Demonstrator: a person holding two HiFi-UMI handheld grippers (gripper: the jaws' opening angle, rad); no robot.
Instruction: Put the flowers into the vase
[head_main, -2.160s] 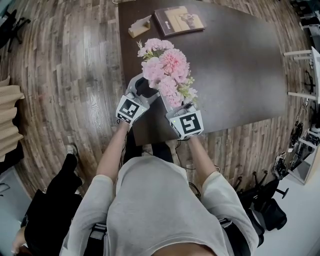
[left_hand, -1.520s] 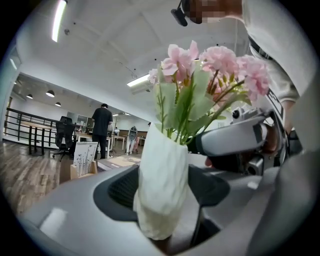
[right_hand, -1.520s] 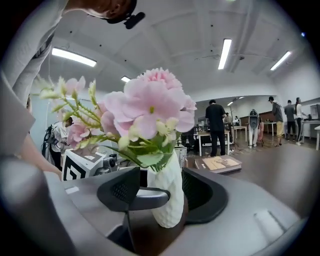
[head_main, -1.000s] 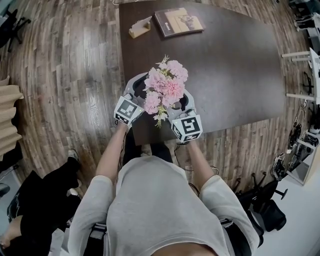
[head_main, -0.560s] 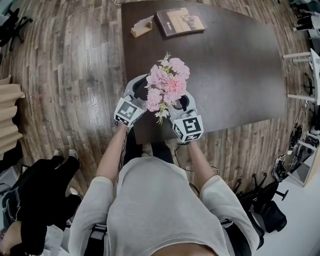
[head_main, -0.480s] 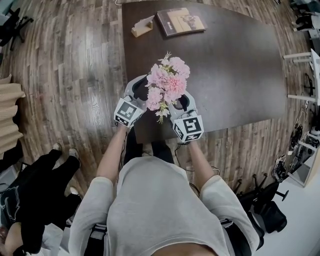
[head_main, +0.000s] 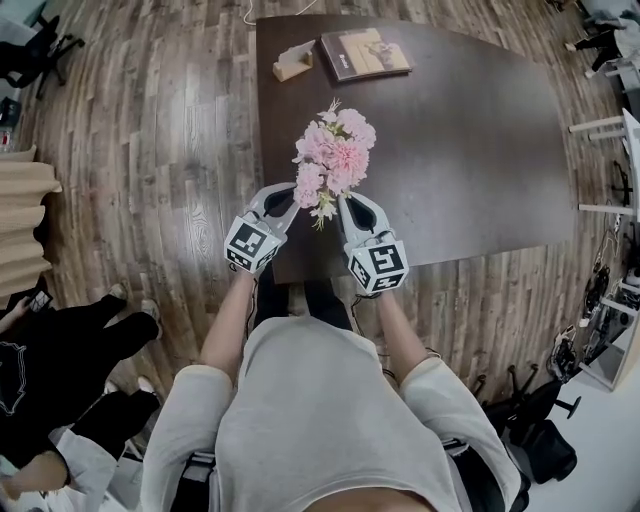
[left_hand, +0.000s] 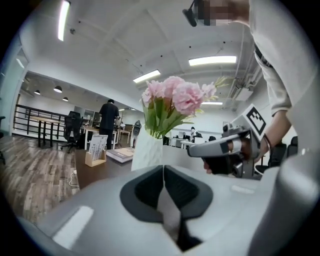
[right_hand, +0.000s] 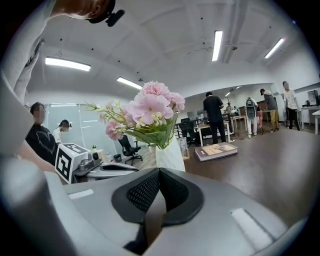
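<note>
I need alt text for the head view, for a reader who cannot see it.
Seen from above, a bunch of pink flowers stands on a dark table, flanked by a person's left tongs and right tongs, both just closed and empty. A book lies at the table's far end.

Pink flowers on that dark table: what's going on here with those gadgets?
A person holds a gripper in each hand at a dark brown table. The bunch of pink flowers already stands in the white vase near the table's edge. The left gripper and right gripper are close by but touch nothing; their jaws have just been closing with nothing between them. The job looks done.
</note>
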